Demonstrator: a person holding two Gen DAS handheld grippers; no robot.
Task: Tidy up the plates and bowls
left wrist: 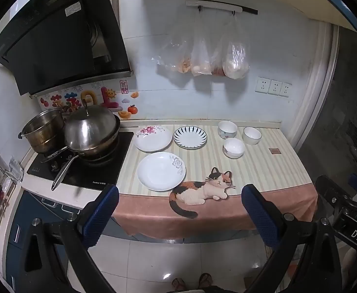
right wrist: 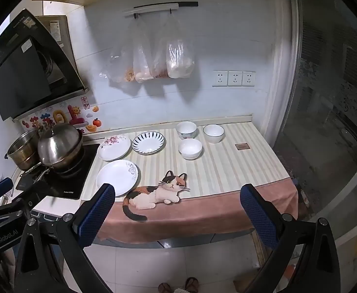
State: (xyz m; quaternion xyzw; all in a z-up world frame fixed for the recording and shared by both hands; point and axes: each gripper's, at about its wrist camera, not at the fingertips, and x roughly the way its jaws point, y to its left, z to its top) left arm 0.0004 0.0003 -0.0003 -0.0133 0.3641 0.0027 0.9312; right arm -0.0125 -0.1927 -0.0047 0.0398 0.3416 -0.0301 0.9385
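Observation:
Three plates lie on the striped counter mat [left wrist: 264, 171] [right wrist: 227, 166]: a pink-flowered plate [left wrist: 152, 138] [right wrist: 114, 147], a blue-rayed plate [left wrist: 190, 137] [right wrist: 148, 142] and a white plate with a grey flower [left wrist: 161, 171] [right wrist: 117, 177]. To their right stand three white bowls [left wrist: 227, 129] [left wrist: 252, 135] [left wrist: 233, 147], also seen as bowls [right wrist: 186, 130] [right wrist: 213, 133] [right wrist: 190, 148]. My left gripper [left wrist: 180, 210] hangs open in front of the counter edge, holding nothing. Equally open and empty, my right gripper [right wrist: 178, 210] hovers before the edge too, well short of the dishes.
A stove [left wrist: 85, 171] with a lidded steel wok [left wrist: 90, 131] and a pot [left wrist: 44, 131] stands left of the plates. Plastic bags [left wrist: 202, 56] hang on the wall above. A small brown square [left wrist: 274, 150] lies at the mat's right. A person's sandalled feet [left wrist: 193, 282] show below.

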